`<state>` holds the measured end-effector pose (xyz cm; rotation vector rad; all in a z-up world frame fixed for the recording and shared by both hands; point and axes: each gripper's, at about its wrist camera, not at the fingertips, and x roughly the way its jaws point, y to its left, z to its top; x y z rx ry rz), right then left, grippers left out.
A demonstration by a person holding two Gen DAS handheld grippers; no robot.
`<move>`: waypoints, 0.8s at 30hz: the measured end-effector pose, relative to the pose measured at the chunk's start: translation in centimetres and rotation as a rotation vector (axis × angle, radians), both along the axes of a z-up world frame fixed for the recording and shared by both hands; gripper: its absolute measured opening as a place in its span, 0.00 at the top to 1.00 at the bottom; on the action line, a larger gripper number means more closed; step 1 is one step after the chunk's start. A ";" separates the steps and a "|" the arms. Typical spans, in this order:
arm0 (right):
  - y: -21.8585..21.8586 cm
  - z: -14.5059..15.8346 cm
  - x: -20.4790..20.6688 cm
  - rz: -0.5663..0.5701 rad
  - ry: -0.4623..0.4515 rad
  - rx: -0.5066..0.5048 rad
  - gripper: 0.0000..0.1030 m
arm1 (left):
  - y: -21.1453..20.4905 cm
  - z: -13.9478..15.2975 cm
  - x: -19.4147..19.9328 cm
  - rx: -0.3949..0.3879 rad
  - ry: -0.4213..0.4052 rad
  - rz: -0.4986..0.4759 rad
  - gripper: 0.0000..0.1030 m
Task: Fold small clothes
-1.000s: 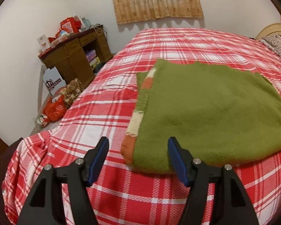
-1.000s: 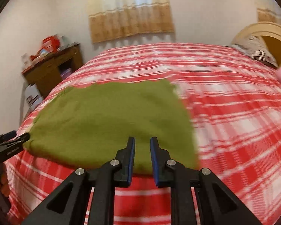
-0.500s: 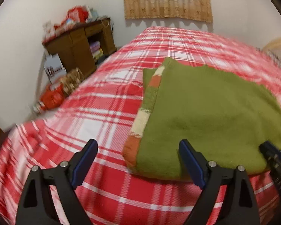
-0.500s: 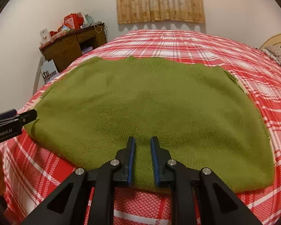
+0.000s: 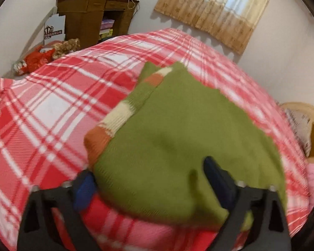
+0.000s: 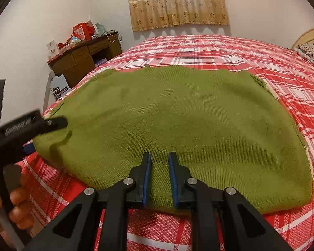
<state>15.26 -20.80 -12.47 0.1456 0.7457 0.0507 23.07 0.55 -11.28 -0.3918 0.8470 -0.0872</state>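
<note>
Green knit is filling the middle of both views: a folded green sweater (image 6: 173,125) is lying flat on a bed covered by a red and white plaid bedspread (image 6: 251,54). In the left wrist view the sweater (image 5: 178,142) is showing a striped cuff band of orange and cream (image 5: 115,123) along its left edge, running from centre frame toward the lower left.

At the bottom of that blurred view the left gripper (image 5: 150,179) is straddling the near corner of the sweater, one finger low beside the fabric's edge and the other lying on top of the knit; its fingers have just been closing, with the corner of the sweater between them, yet they are standing wide apart and not visibly pinching. In the right wrist view the same gripper (image 6: 52,123) is coming in from the left edge, with a person's hand (image 6: 16,205) wrapped around its handle in the lower left.

At the bottom centre of the right wrist view, the right gripper (image 6: 158,156) is hovering over the near edge of the sweater, its blue-padded fingers (image 6: 146,177) nearly together with a narrow gap and nothing clamped between them.

A wooden desk (image 6: 83,56) piled with boxes is standing against the wall in the upper left, and a patterned curtain (image 6: 178,2) is hanging at the top centre.
</note>
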 end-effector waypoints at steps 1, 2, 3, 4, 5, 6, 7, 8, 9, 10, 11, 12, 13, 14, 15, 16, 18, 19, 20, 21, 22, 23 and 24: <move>0.0 0.0 0.0 0.000 0.002 -0.001 0.83 | 0.0 0.1 0.2 -0.001 0.007 0.005 0.39; 0.0 0.0 0.0 0.000 0.005 -0.002 0.83 | 0.1 0.1 0.3 0.005 0.010 0.014 0.43; 0.0 0.1 0.2 -0.001 0.015 -0.004 0.83 | 0.3 0.2 0.3 0.001 0.005 0.018 0.58; 0.0 0.3 0.3 0.000 0.021 -0.002 0.83 | 0.6 0.2 0.3 -0.008 0.004 0.015 0.66; -0.1 0.6 0.3 0.005 0.016 0.015 0.83 | 0.8 0.2 0.1 -0.014 0.001 0.012 0.67; -0.1 1.1 0.2 0.009 0.002 0.037 0.83 | 1.0 0.3 0.0 -0.015 -0.001 0.008 0.67; 0.0 1.6 0.2 0.009 -0.013 0.050 0.83 | 1.1 0.3 -0.2 -0.015 -0.002 0.006 0.67; 0.2 2.0 0.1 0.014 -0.026 0.055 0.83 | 1.1 0.3 -0.2 -0.016 -0.002 0.006 0.67; 0.7 2.4 0.1 0.026 -0.033 0.053 0.83 | 1.2 0.2 -0.2 -0.021 0.001 0.010 0.65; 1.2 2.5 0.3 0.039 -0.029 0.050 0.83 | 1.3 0.2 -0.2 -0.027 0.006 0.018 0.61; 1.7 2.4 0.4 0.051 -0.022 0.050 0.83 | 1.4 0.1 -0.1 -0.039 0.012 0.033 0.60; 2.1 1.9 0.6 0.065 -0.003 0.053 0.83 | 1.6 0.0 -0.1 -0.045 0.013 0.040 0.60; 2.4 1.3 0.8 0.073 0.020 0.053 0.83 | 1.5 0.0 -0.1 -0.047 0.014 0.045 0.60; 2.7 0.4 1.2 0.078 0.054 0.049 0.83 | 1.3 0.2 -0.1 -0.034 0.006 0.041 0.60; 2.7 -0.1 1.0 0.079 0.041 0.048 0.83 | 1.0 0.3 -0.1 -0.013 -0.001 0.035 0.64; 2.7 0.0 0.9 0.078 0.032 0.055 0.83 | 0.7 0.5 0.0 0.013 -0.013 0.027 0.70; 2.2 0.0 1.0 0.076 0.037 0.082 0.83 | 0.0 1.1 -0.2 0.057 -0.044 0.004 0.77; 1.9 -0.1 0.8 0.078 0.035 0.101 0.83 | -0.4 1.4 -0.2 0.072 -0.057 -0.001 0.80; 1.6 -0.1 0.7 0.077 0.035 0.122 0.83 | -0.7 1.8 -0.3 0.092 -0.074 -0.008 0.81; 1.1 0.1 0.5 0.069 0.032 0.150 0.83 | -1.3 2.3 -0.3 0.126 -0.092 -0.016 0.82; 0.8 0.3 0.4 0.059 0.029 0.165 0.83 | -1.9 2.7 -0.2 0.161 -0.109 -0.025 0.82; 0.1 0.6 0.1 0.040 0.020 0.178 0.83 | -2.6 3.3 -0.3 0.193 -0.131 -0.039 0.83; -0.6 0.9 -0.1 0.024 0.015 0.184 0.83 | -3.2 3.9 -0.4 0.215 -0.154 -0.052 0.83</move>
